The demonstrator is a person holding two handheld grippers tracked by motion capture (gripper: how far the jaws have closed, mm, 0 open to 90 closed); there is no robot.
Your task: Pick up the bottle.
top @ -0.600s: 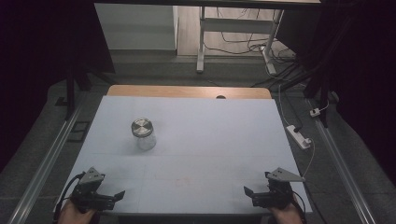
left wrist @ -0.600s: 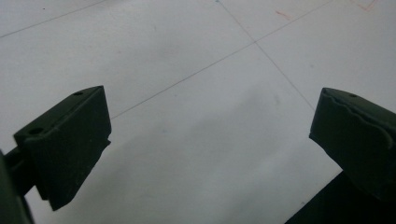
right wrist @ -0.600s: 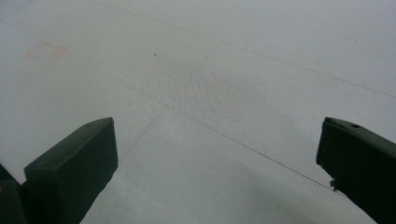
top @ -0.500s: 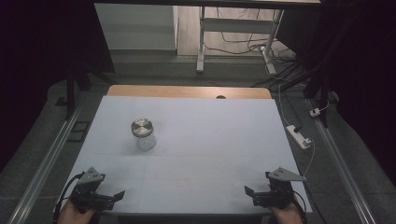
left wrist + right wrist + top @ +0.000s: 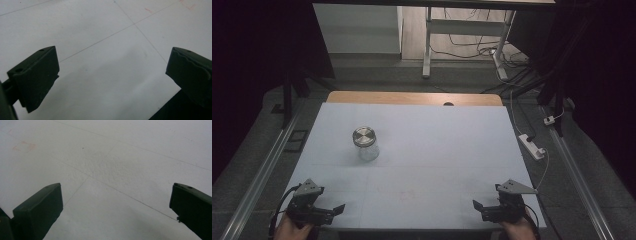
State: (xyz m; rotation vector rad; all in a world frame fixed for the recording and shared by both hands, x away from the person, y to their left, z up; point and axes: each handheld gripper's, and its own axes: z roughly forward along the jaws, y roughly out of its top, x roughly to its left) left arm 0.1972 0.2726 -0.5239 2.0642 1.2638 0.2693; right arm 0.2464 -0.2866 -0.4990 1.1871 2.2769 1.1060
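A lidded glass jar point(image 5: 364, 144) is seen upright on the desk point(image 5: 437, 150). The left gripper point(image 5: 329, 211) is held nearer than the jar, the right gripper point(image 5: 482, 210) well apart from it. Fingers of both are spread wide, nothing gripped.

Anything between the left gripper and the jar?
Nothing visible. The left gripper sits open at the near left edge of the table, and the lidded glass jar stands upright farther in, with bare white tabletop between them.

jar point(image 5: 365, 145): clear, silver lid | table point(image 5: 437, 150): pale grey | tools: black
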